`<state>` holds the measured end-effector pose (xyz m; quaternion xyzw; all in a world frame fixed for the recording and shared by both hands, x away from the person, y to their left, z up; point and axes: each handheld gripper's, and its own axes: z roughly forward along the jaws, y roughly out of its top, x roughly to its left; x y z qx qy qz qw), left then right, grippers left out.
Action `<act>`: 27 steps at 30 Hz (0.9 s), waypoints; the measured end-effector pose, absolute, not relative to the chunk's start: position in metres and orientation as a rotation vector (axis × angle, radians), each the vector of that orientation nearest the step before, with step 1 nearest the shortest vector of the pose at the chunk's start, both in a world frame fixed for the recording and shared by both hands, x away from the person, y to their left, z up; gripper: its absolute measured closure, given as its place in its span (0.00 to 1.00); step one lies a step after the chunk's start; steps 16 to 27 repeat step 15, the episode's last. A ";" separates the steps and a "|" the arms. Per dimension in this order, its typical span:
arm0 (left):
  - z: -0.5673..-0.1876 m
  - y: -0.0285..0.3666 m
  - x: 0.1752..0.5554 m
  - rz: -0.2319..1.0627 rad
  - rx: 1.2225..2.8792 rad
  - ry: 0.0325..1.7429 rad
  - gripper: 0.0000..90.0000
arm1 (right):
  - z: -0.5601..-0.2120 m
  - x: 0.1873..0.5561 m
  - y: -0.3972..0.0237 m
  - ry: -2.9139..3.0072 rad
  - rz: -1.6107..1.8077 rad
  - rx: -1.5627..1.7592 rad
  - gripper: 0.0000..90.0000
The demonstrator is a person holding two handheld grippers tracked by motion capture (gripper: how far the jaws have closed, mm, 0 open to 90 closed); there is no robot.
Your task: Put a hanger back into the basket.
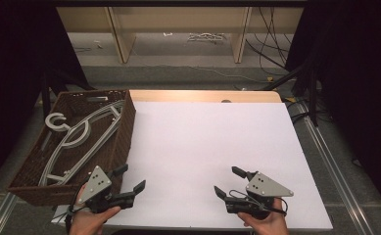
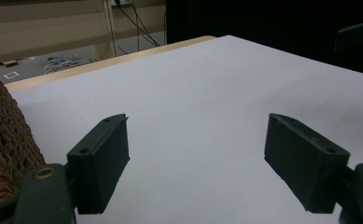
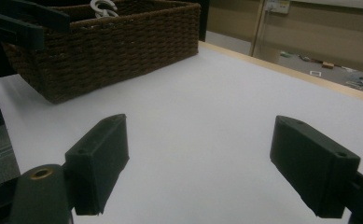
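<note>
**Both grippers wide and empty over the white table, hangers in the basket at left**

Left gripper (image 1: 130, 180) sits at the near left of the white table top (image 1: 202, 147), jaws spread wide, nothing between them. Its own view confirms it: two black pads well apart, bare white surface in the gap. Right gripper (image 1: 229, 182) is at the near right, jaws likewise released and empty; the right gripper view shows plain table between the pads. Each gripper is held by a hand coming in from the bottom edge, left hand (image 1: 91, 219), right hand (image 1: 267, 223).

Nearest thing is the brown wicker basket (image 1: 122, 134), standing on the left side of the table and overhanging its left edge. The left gripper is just beside the basket's near right corner, not touching as far as the high view tells. The right gripper is well apart from it, across the table. Inside the basket lie grey hangers (image 1: 75, 139), their hooks toward the far left corner.

Hard to read: how many hangers there are, since they overlap and the basket wall hides their lower parts. The left gripper view cuts the basket to a strip of weave at its left edge. In the right gripper view only a hook tip (image 3: 102, 7) pokes over the rim, and the other gripper is a dark, cropped shape at top left. Both hands are cut off by the frame's bottom.
</note>
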<state>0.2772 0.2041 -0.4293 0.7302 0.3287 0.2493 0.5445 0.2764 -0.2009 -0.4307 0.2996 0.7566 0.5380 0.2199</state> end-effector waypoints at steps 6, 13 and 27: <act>-0.432 0.207 0.281 0.596 1.708 0.799 0.24 | -0.431 0.277 -0.201 2.080 1.496 0.839 0.22; -0.433 0.209 0.282 0.593 1.712 0.801 0.23 | -0.431 0.277 -0.200 2.097 1.500 0.835 0.22; -0.434 0.209 0.284 0.591 1.710 0.790 0.23 | -0.431 0.277 -0.201 2.101 1.495 0.838 0.22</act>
